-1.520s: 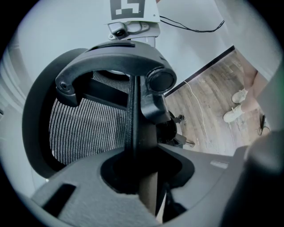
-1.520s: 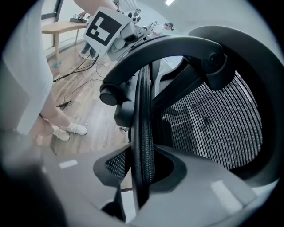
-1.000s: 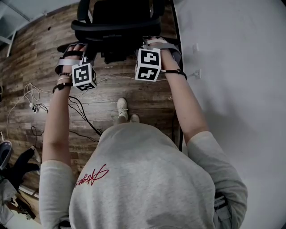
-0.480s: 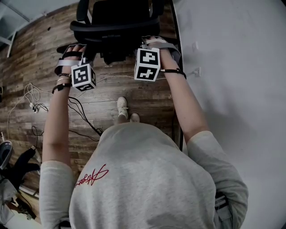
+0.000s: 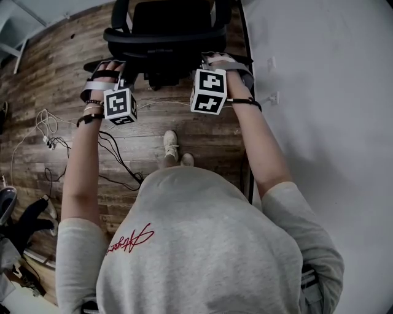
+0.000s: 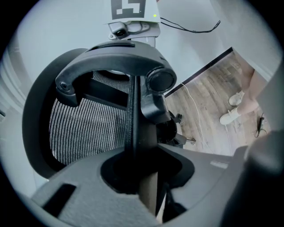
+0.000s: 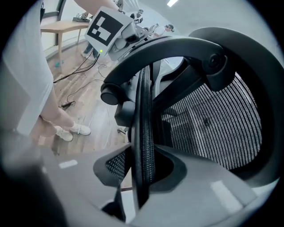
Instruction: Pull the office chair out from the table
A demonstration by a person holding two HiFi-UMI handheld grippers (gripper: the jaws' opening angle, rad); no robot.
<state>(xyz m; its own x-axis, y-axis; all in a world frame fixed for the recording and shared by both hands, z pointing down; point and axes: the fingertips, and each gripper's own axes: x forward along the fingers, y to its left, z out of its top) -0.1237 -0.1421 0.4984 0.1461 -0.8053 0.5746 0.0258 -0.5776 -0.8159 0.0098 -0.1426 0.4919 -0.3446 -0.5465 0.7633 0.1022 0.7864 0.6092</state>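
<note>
**Head view with both gripper views.** The office chair (image 5: 172, 15), black, with one mesh back and one curved bar (image 6: 111, 55) across its top, stands on a wood-plank floor (image 5: 55, 80) directly ahead of both grippers. The left gripper (image 5: 120, 66) has its two jaws clamped on the left rim of the chair back. In the left gripper view the rim's dark edge rises straight from between the narrowed jaws, with the mesh to its left. The right gripper (image 5: 212, 60) holds the opposite rim in the same way, the ribbed edge pinched between its jaws and the mesh spreading to its right. Neither pair of jaws stands wide; each is closed down to the thickness of the rim. Two marker cubes are counted, the left cube (image 5: 120, 105) and the right cube (image 5: 207, 91). Their faces carry black-and-white square patterns and no letters. The only writing is one line of red script on the person's grey shirt (image 5: 129, 240), behind the grippers; it cannot be read with certainty. Two pale shoes (image 5: 171, 144) stand on the floor below and between the grippers. Several dark and white cables (image 5: 110, 153) trail over the planks beneath the left gripper. A white surface (image 5: 319, 122) borders the floor just to the right of the right gripper and the chair.
</note>
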